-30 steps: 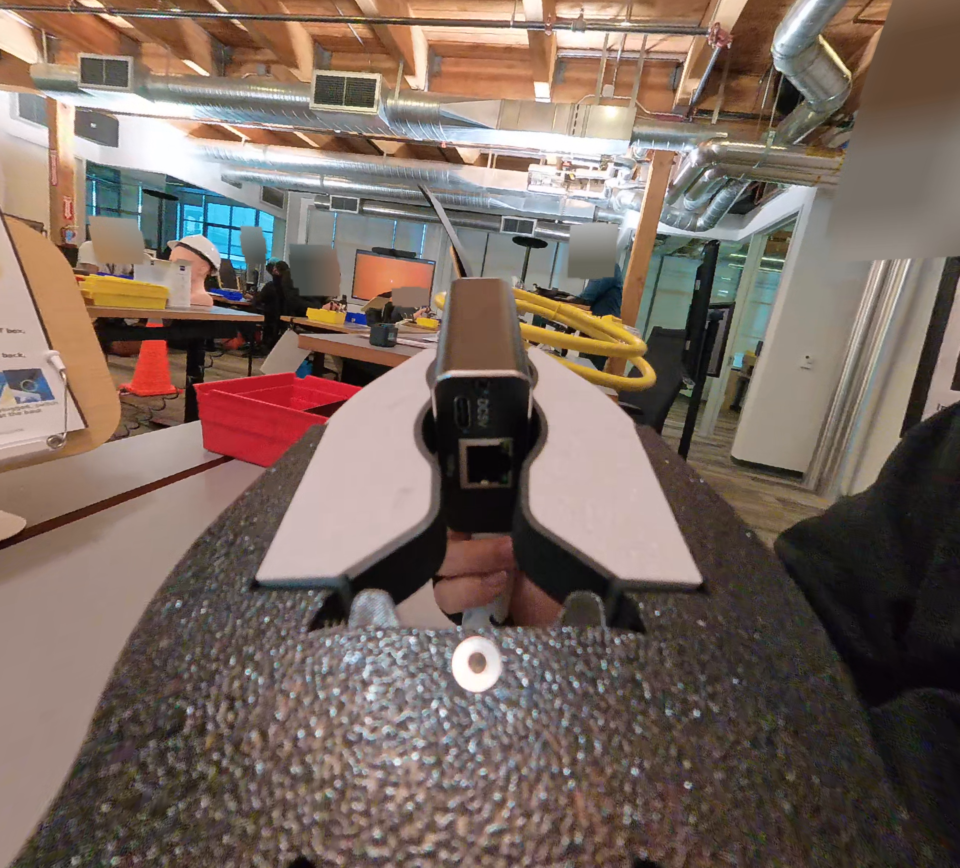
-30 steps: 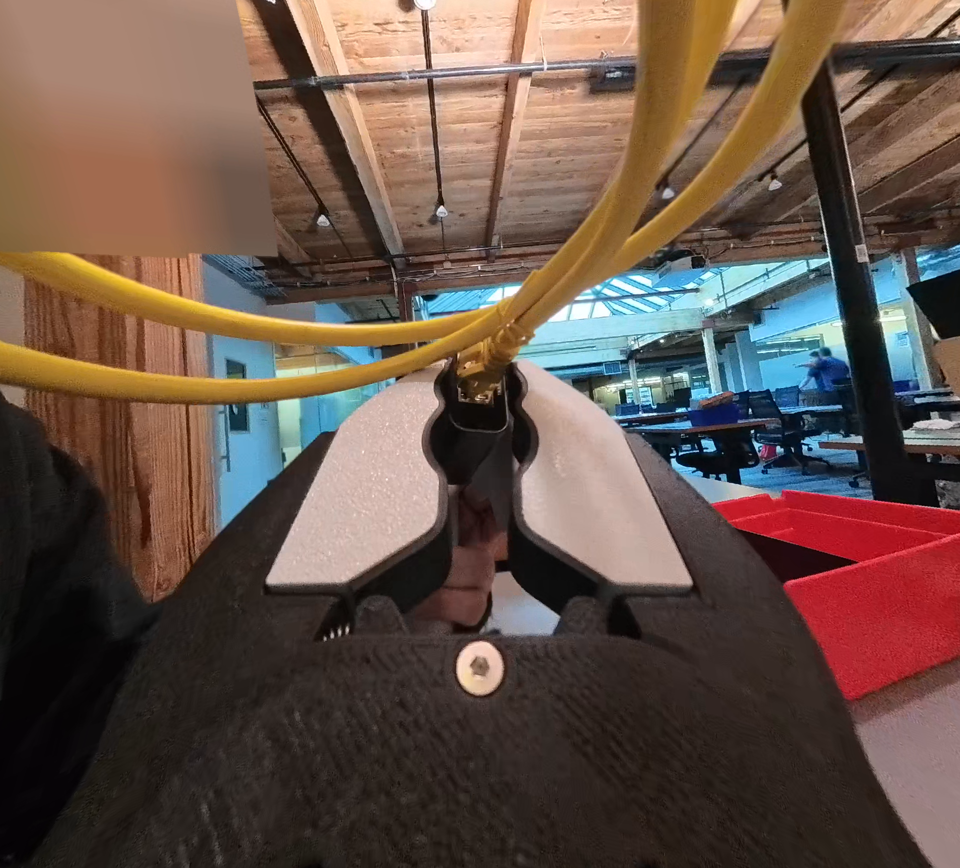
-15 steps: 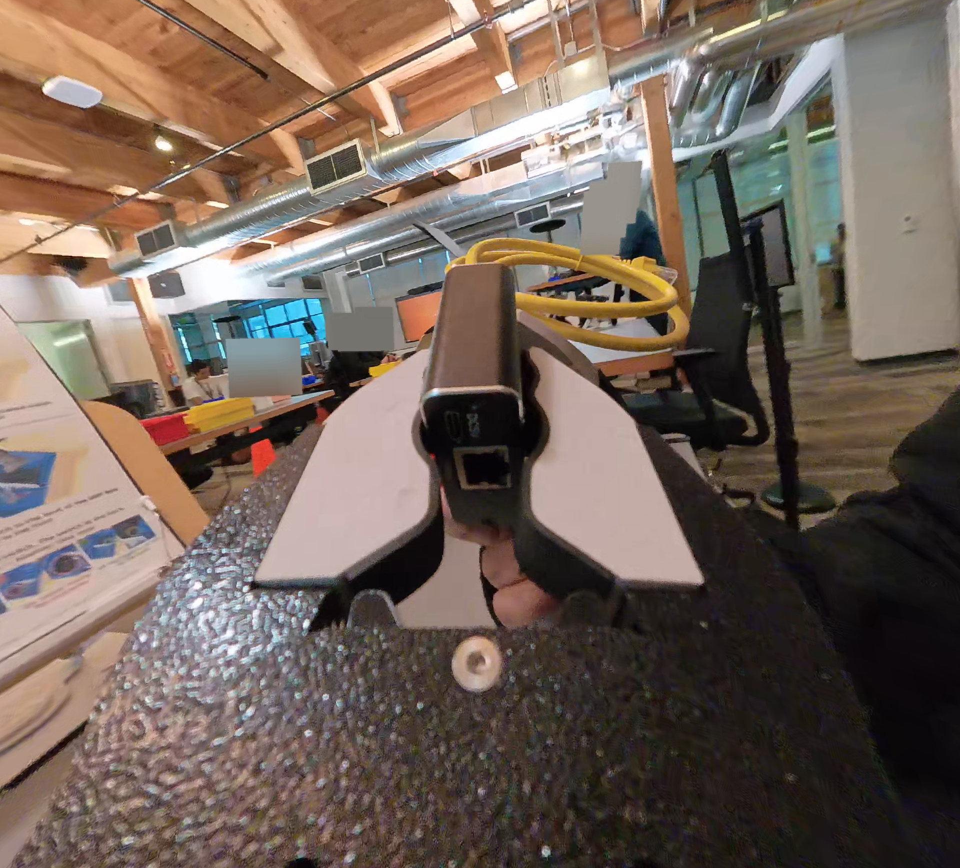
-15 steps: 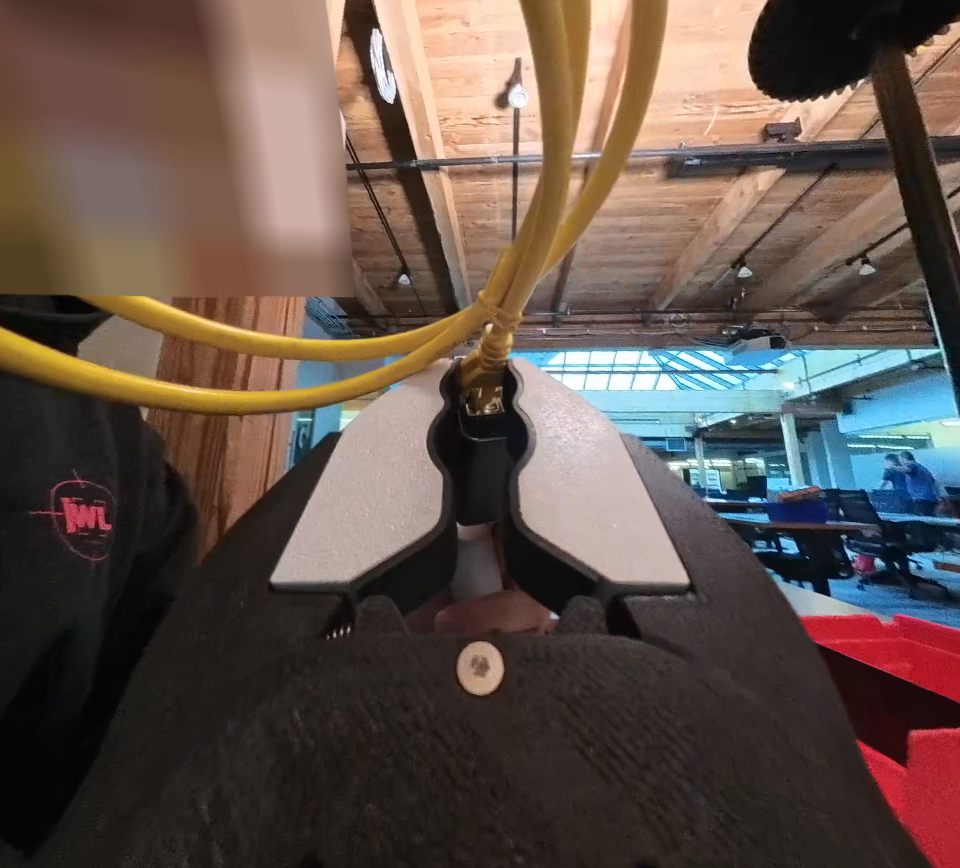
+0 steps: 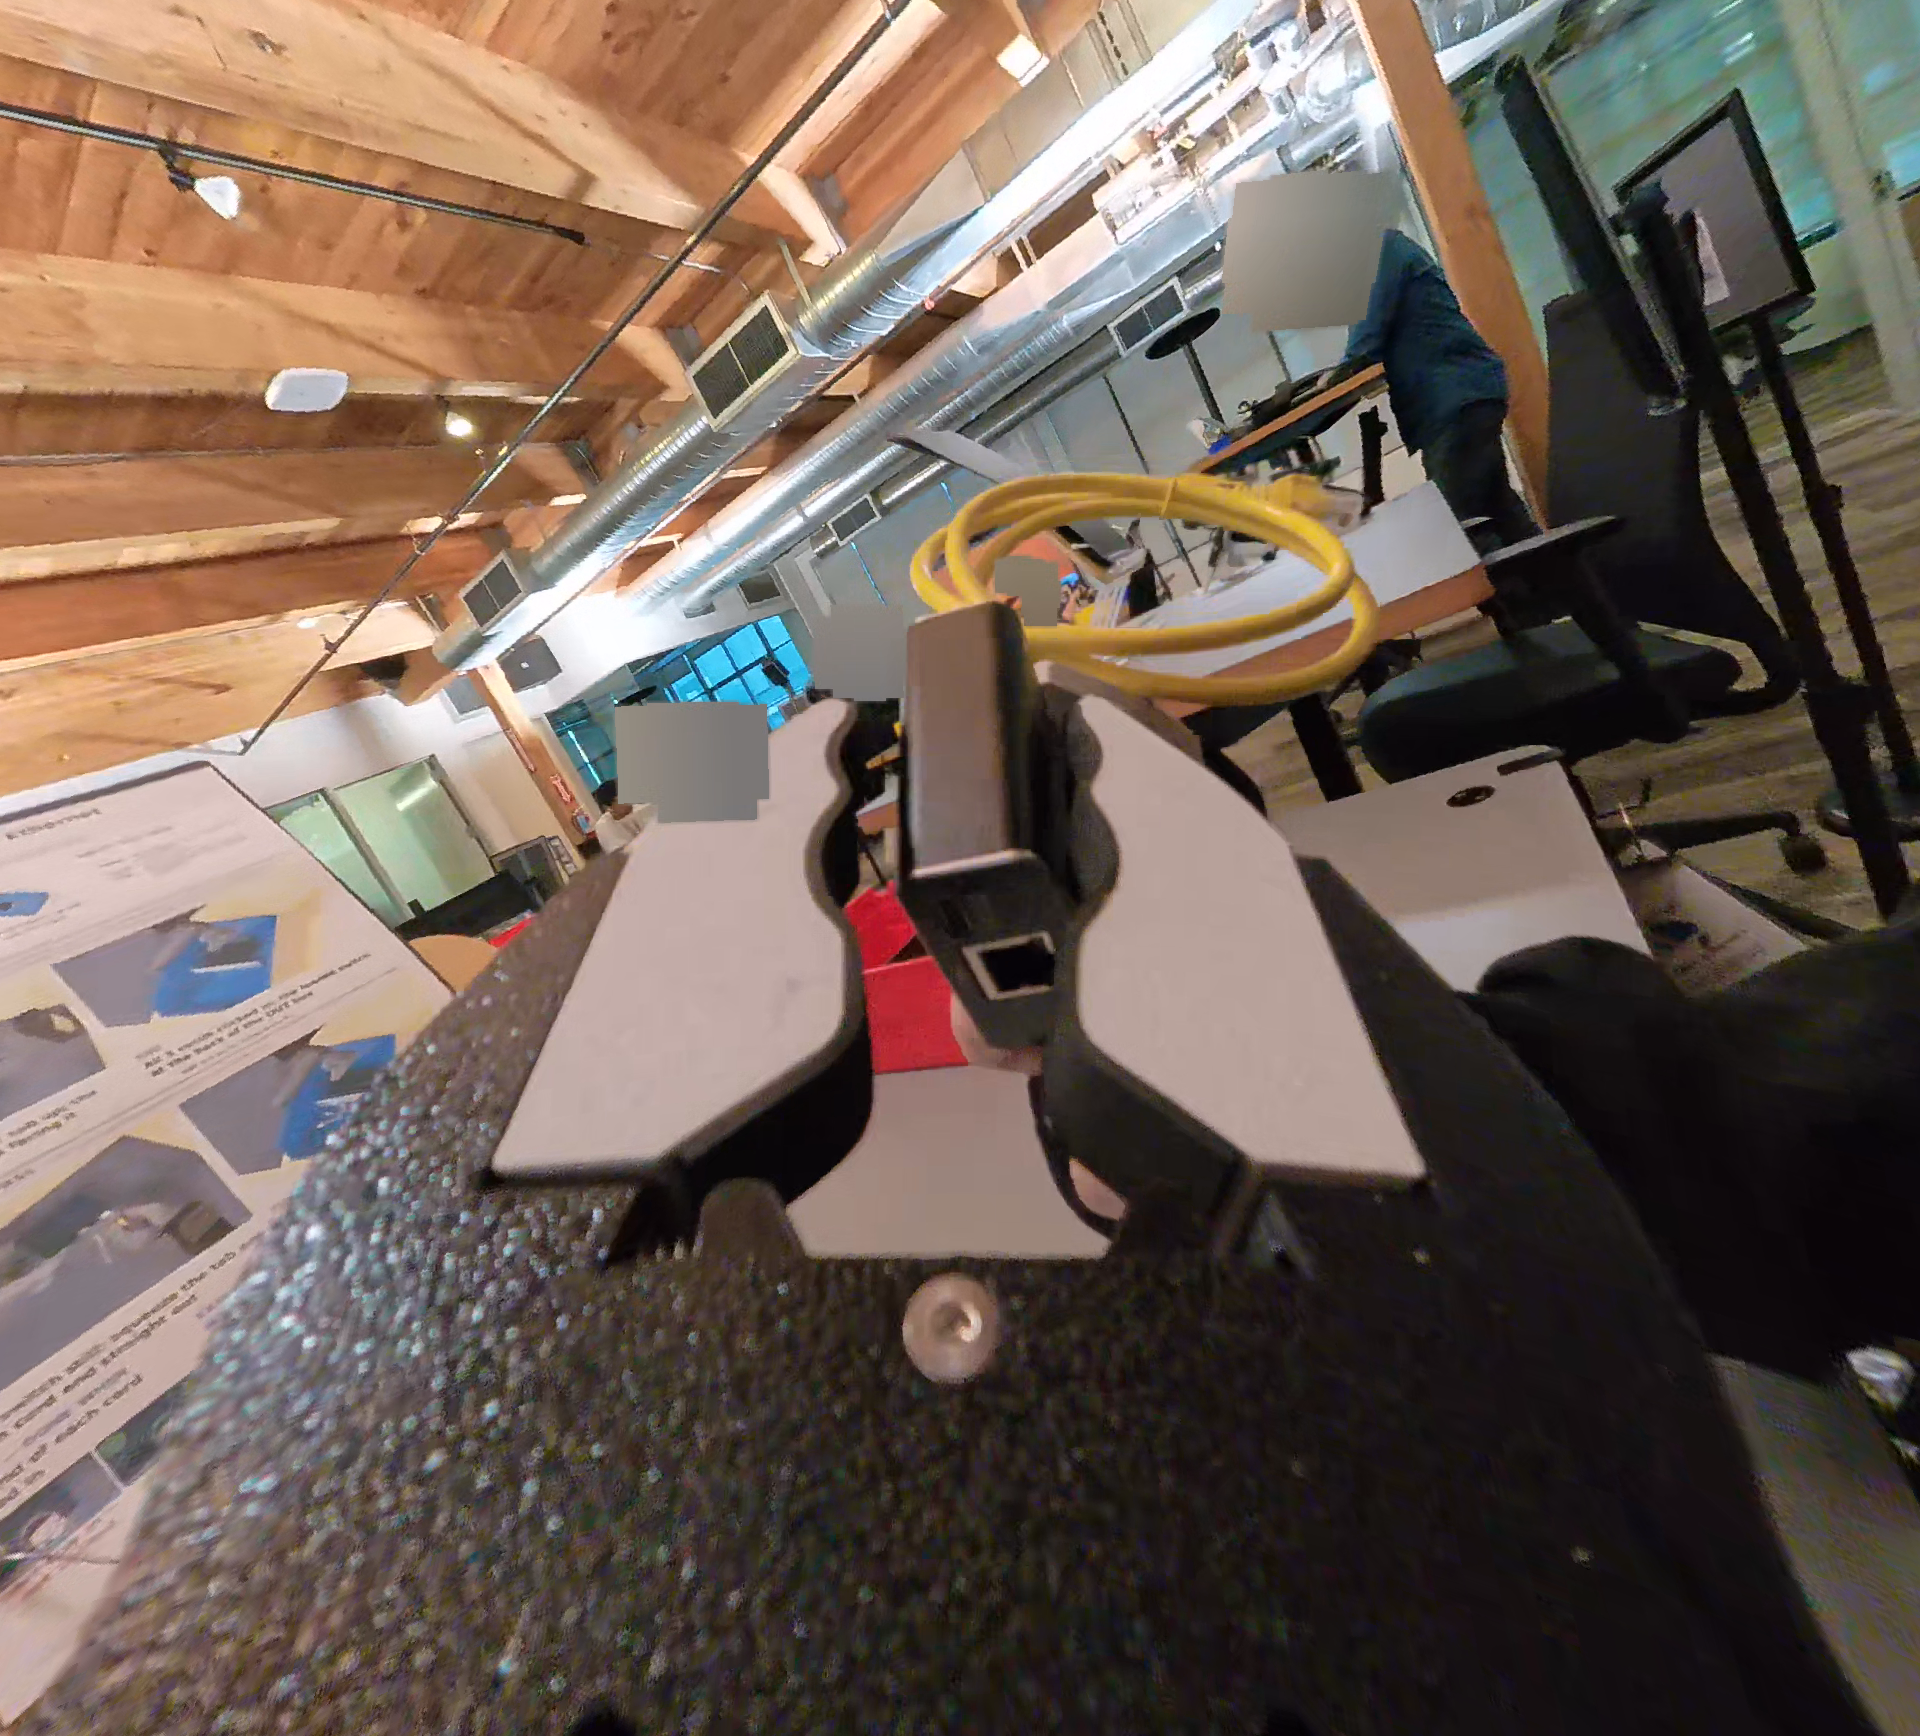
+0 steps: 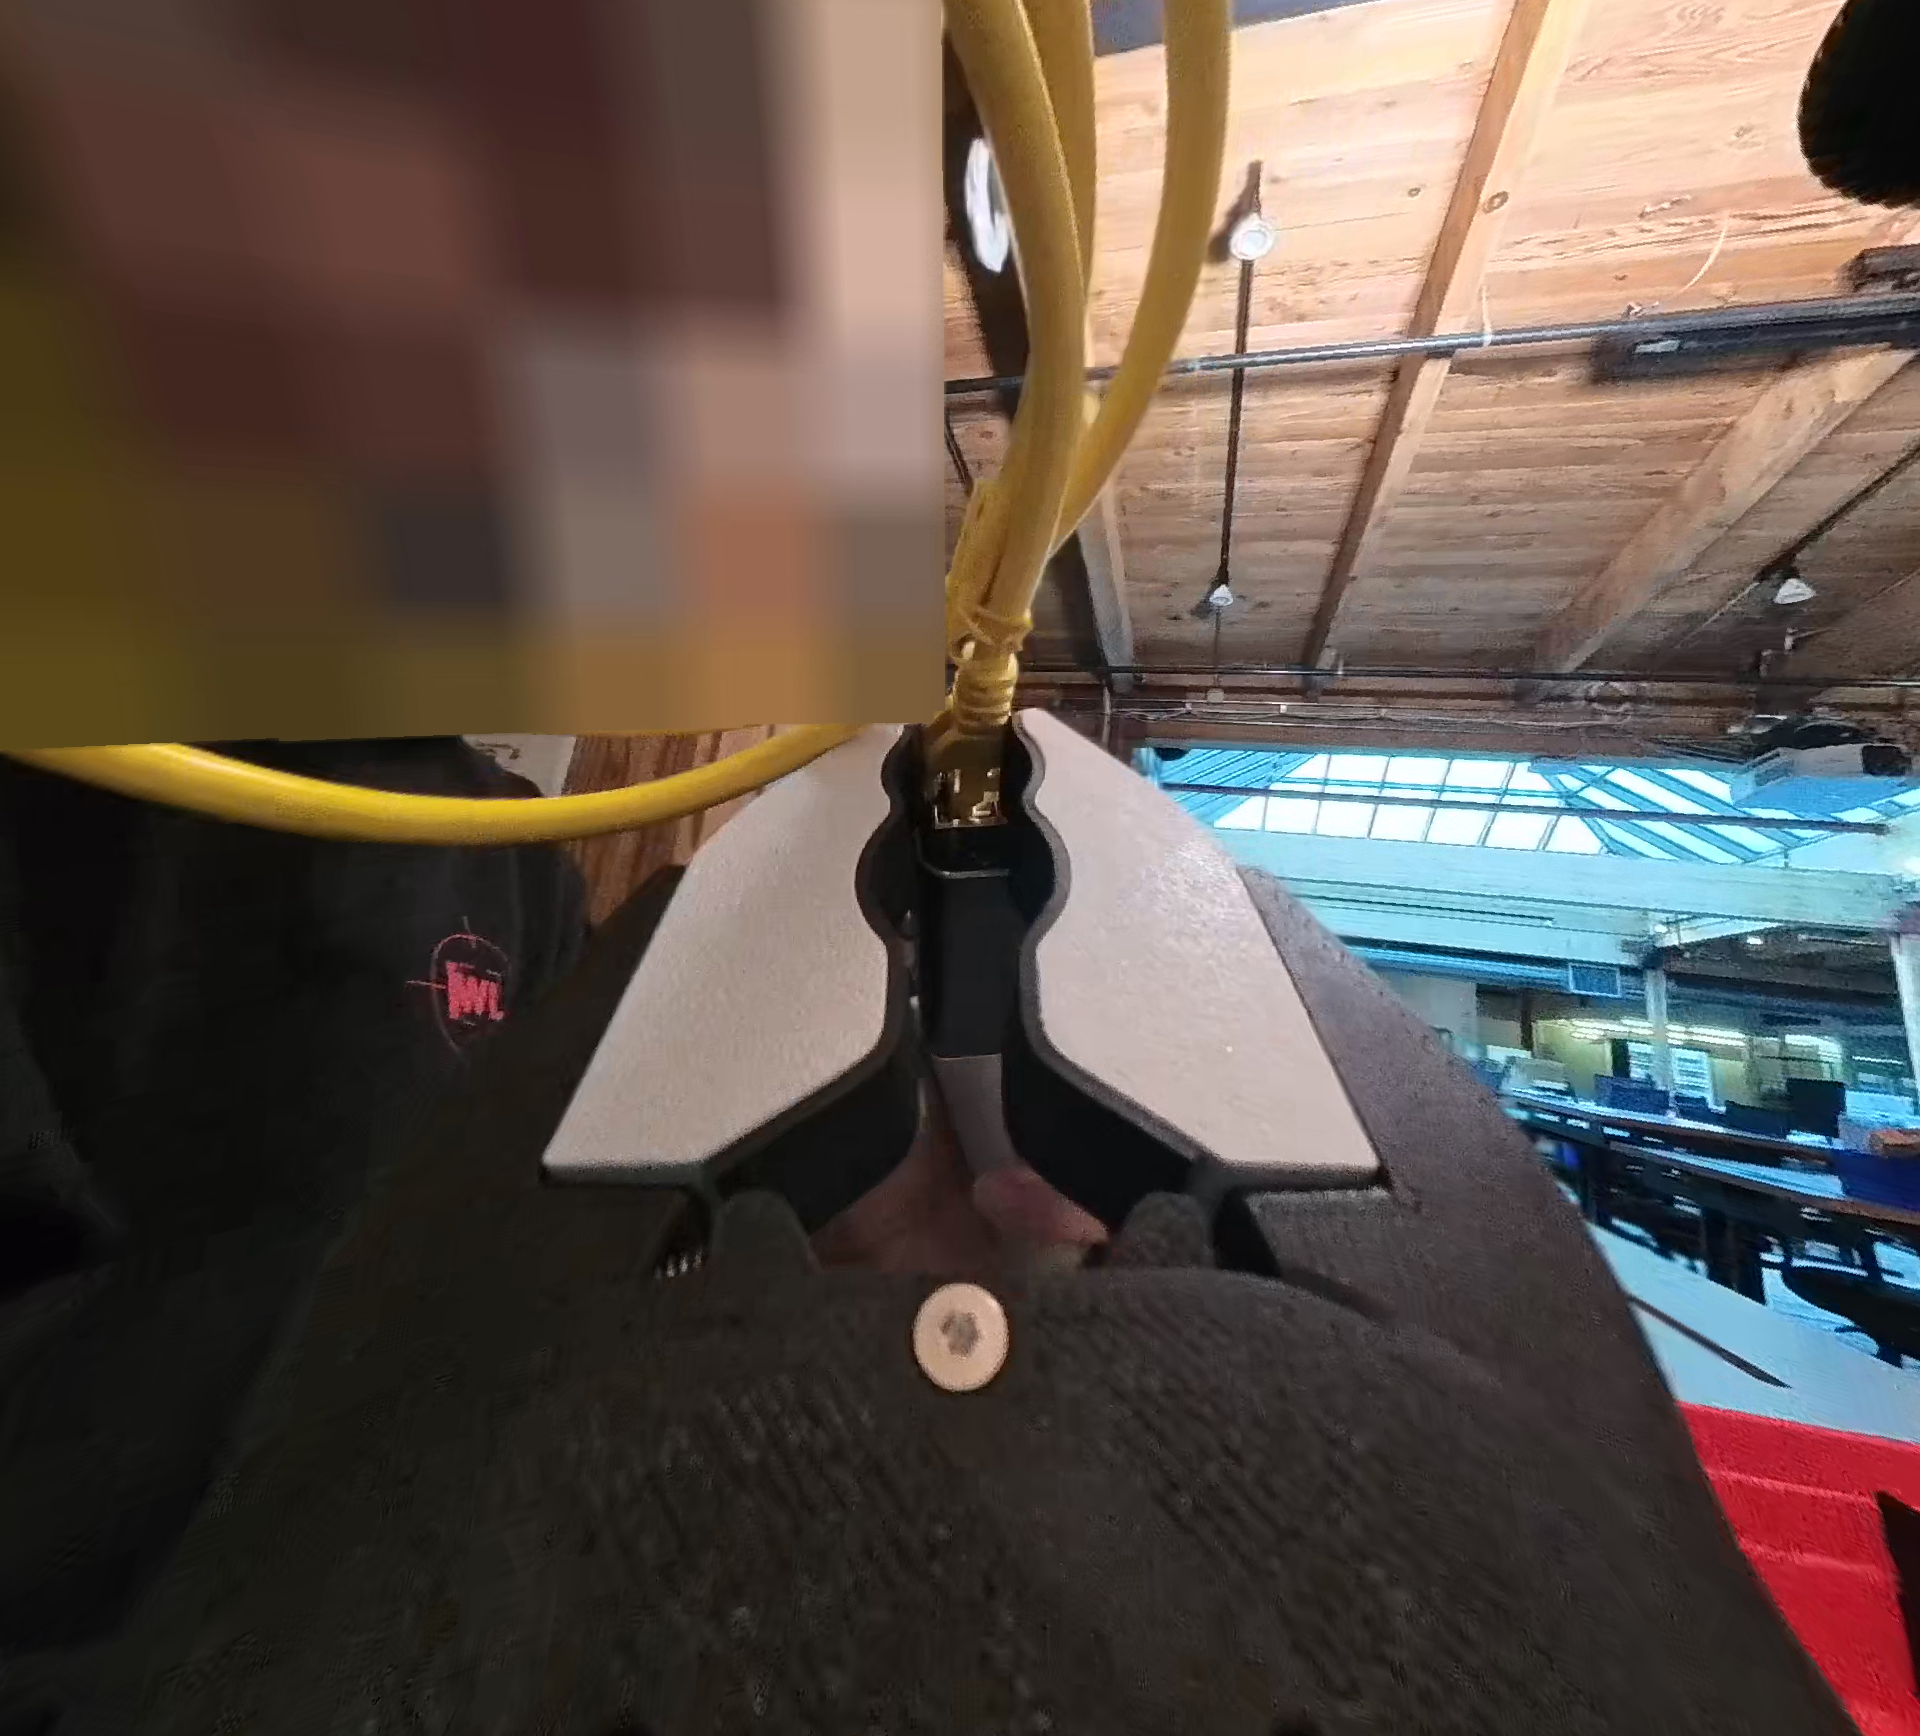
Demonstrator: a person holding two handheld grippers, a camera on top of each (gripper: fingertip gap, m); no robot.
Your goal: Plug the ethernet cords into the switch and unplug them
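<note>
Left wrist view: left tongs (image 5: pixel 971 865) spread; switch (image 5: pixel 977 829) no longer pinched, leaning on one finger
Right wrist view: right tongs (image 6: pixel 961 865) pinching switch (image 6: pixel 961 959), yellow cord (image 6: pixel 1049 252) plugged in
Meaning: switch handed over

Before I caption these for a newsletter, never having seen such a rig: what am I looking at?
There is no robot. A person holds tongs in each hand, and each pair carries a wide-angle camera looking along its two fingers. One picture comes from the left tongs, the other from the right tongs. The left tongs stand open; a small black rectangular box with an empty socket leans against one finger, with a coiled yellow cord beyond. The right tongs are shut on a slim black box with a yellow ethernet cord plugged into its far end. Whether both boxes are one, I cannot tell. Below lie a red plastic tray and a white tabletop.
</note>
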